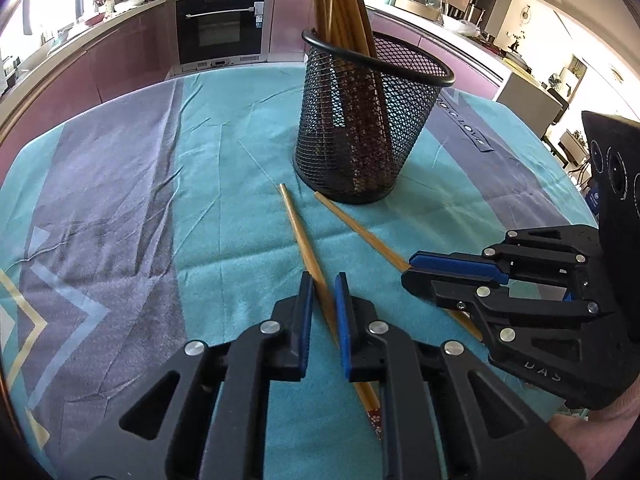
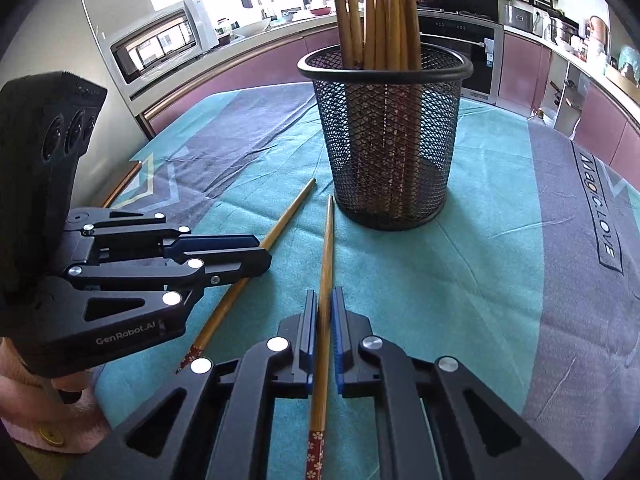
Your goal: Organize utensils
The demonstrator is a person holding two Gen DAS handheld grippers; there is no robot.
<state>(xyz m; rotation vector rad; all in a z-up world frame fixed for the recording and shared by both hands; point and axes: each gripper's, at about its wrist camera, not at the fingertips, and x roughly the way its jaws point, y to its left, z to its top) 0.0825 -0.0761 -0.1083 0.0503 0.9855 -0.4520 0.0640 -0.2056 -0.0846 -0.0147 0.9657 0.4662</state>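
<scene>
A black mesh cup [image 1: 368, 120] [image 2: 386, 136] stands upright on the teal cloth and holds several wooden chopsticks [image 1: 340, 4] [image 2: 376, 12]. Two loose chopsticks lie in front of it. My left gripper [image 1: 322, 280] straddles one chopstick [image 1: 298, 228] [image 2: 256, 264]; its jaws stand slightly apart around it, low over the cloth. My right gripper [image 2: 325, 296] has its jaws close around the other chopstick [image 2: 326, 248] [image 1: 360, 232], which has a red flowered end [image 2: 315, 456]. Each gripper shows in the other's view: the right [image 1: 416, 268], the left [image 2: 260, 250].
The teal and grey tablecloth [image 1: 120, 200] [image 2: 500, 260] covers the table. Purple kitchen cabinets and a built-in oven [image 1: 220, 28] stand behind it. A microwave [image 2: 160, 46] sits at the left in the right wrist view.
</scene>
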